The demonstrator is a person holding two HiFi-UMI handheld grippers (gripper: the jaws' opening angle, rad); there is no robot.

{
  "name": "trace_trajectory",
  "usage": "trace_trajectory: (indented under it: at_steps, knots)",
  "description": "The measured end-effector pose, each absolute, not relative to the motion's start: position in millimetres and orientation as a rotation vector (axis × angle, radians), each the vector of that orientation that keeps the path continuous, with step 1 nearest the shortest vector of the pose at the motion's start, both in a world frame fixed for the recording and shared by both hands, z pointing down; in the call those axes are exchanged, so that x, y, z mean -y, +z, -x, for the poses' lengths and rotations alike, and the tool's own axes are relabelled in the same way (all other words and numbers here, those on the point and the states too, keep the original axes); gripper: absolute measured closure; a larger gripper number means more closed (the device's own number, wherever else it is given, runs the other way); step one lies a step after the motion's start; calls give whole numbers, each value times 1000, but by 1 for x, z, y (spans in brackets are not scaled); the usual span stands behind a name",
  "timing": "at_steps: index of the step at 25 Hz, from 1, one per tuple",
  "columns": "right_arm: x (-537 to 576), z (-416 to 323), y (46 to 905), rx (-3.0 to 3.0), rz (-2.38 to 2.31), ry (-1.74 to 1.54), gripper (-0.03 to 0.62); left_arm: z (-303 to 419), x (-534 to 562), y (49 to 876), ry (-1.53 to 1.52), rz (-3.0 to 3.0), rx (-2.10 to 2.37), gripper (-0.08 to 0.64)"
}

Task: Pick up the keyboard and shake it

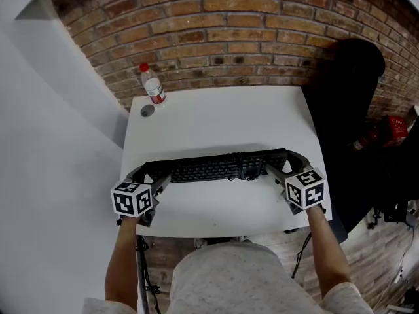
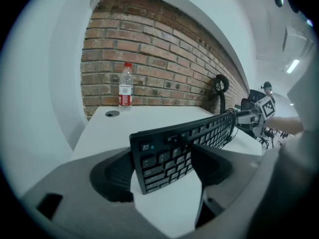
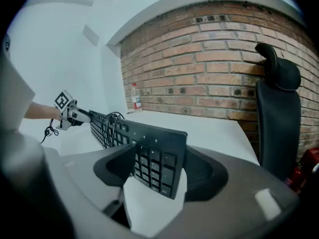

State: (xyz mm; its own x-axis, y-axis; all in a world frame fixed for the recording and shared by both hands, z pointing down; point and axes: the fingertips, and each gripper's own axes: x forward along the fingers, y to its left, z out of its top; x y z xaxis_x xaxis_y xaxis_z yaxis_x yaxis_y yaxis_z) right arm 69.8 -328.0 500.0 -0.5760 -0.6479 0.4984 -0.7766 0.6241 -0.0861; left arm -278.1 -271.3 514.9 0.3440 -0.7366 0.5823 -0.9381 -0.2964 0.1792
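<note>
Now | keyboard [image 1: 219,167]: black, tilted | left gripper [image 1: 149,175], right gripper [image 1: 285,163]: pinching its ends

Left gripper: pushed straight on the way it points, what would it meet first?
The keyboard: its end sits clamped between the left gripper's jaws, so nothing else seems nearer.
</note>
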Motion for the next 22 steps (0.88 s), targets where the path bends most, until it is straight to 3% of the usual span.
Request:
trace_trajectory:
  at_steps: [22]
  knots:
    - [314, -77, 503, 2470, -997, 232, 328, 269, 238, 516, 577, -2075, 1537, 210]
